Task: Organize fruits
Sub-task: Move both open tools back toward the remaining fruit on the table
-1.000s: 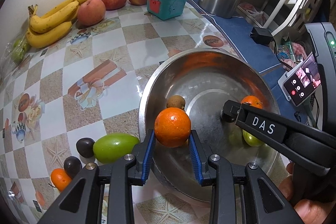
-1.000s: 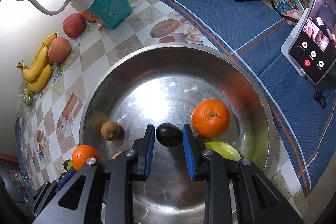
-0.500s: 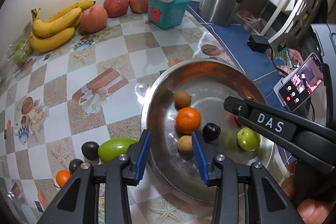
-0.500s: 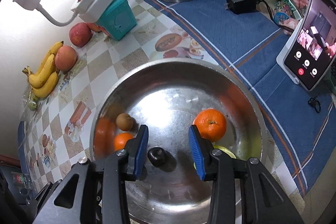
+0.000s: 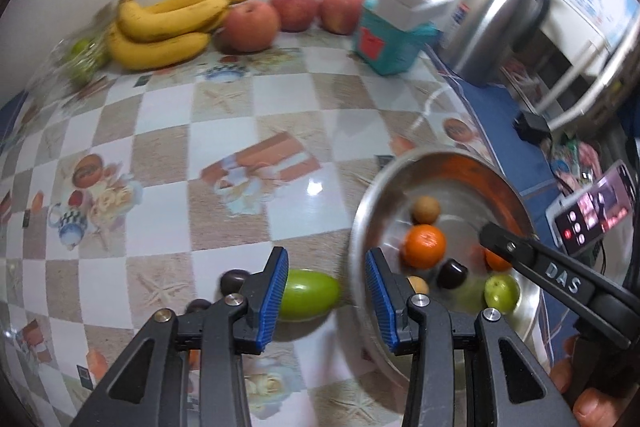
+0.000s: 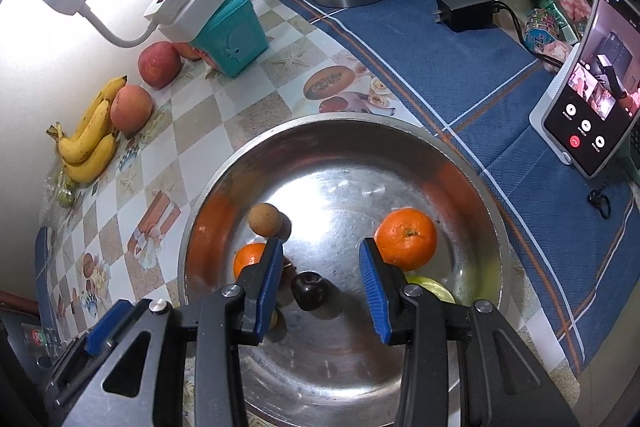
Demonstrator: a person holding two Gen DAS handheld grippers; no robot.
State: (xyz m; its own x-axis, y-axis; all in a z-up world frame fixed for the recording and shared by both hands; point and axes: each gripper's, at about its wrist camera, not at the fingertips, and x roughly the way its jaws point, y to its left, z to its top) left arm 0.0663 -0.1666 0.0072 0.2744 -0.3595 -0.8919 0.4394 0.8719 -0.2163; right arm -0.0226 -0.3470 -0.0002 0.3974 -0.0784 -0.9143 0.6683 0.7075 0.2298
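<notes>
A steel bowl holds two oranges, a brown round fruit, a dark plum and a green fruit. My left gripper is open and empty, above the table just left of the bowl's rim, over a green mango. Two dark plums lie on the table left of it. My right gripper is open and empty above the bowl, over the dark plum.
Bananas and three apples lie along the back wall. A teal box with a power strip, a steel kettle, a charger and a phone on a stand stand at the right.
My left gripper let go of the orange into the bowl, opened and swung left over the mango. My right gripper released the dark plum in the bowl, opened and pulled back.
</notes>
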